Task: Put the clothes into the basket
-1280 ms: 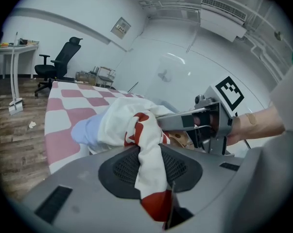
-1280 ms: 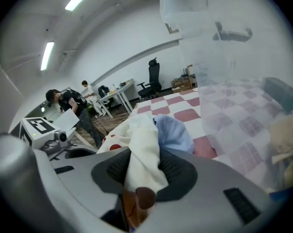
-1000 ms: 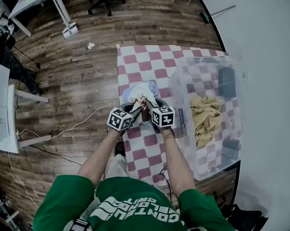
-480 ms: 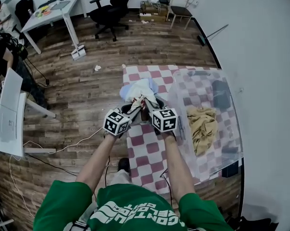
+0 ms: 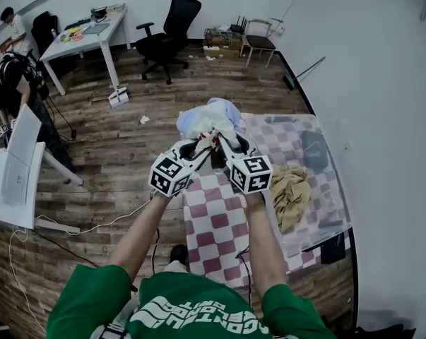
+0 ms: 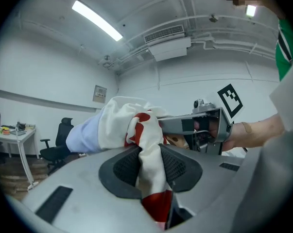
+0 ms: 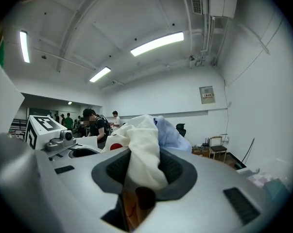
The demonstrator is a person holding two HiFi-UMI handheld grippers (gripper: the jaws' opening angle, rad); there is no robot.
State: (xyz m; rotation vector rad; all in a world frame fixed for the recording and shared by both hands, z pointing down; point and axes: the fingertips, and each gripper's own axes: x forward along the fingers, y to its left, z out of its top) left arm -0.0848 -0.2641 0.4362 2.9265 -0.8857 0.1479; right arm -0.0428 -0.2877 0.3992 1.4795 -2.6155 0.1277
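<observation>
Both arms reach forward side by side, and the left gripper (image 5: 200, 145) and right gripper (image 5: 224, 145) point about level. Each one has its jaws nearly closed and pinches the same white cloth (image 5: 209, 119) with red and pale blue parts. The cloth hangs in the air over the far edge of the checked table (image 5: 216, 224), left of the clear basket (image 5: 327, 214). The white print on the green shirt (image 5: 198, 309) is upside down and I cannot read it surely.

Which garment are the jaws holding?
The white-and-blue garment with red print, pinched by left gripper and right gripper; the tan garment lies in the clear basket.
</observation>
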